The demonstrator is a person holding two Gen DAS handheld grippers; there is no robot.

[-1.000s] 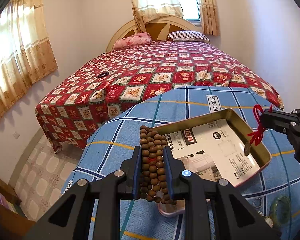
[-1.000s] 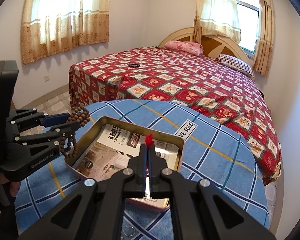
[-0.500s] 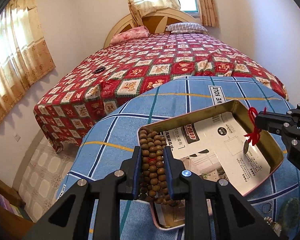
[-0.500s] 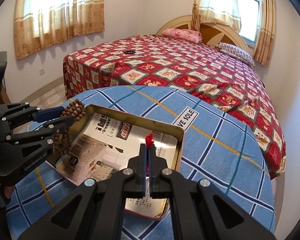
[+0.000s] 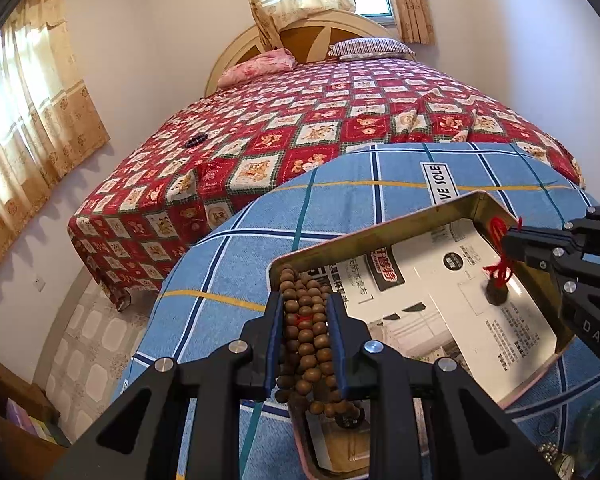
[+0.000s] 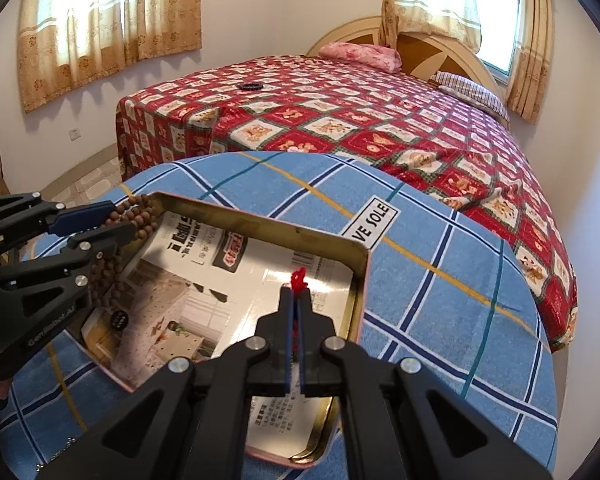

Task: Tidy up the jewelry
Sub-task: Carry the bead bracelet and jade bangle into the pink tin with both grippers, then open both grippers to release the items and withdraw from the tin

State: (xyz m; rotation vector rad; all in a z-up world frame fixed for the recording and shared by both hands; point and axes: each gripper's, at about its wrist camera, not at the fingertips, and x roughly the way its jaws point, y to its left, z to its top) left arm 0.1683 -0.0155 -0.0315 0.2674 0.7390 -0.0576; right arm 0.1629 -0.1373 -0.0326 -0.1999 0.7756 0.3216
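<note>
Left hand-held gripper clamping wooden beads, right pinching red cord — over tin (paper-lined), bed beyond

The lower loops of the wooden bead string were hidden behind the left gripper. A small dark pendant under the red cord was too blurred to identify. Small items at the lower right edge, perhaps rings, were cut off.

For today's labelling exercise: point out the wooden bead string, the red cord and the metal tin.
wooden bead string (image 5: 306, 334), left wrist view, middle beads
red cord (image 6: 298, 279), right wrist view, knot
metal tin (image 6: 260, 220), right wrist view, far rim
</note>
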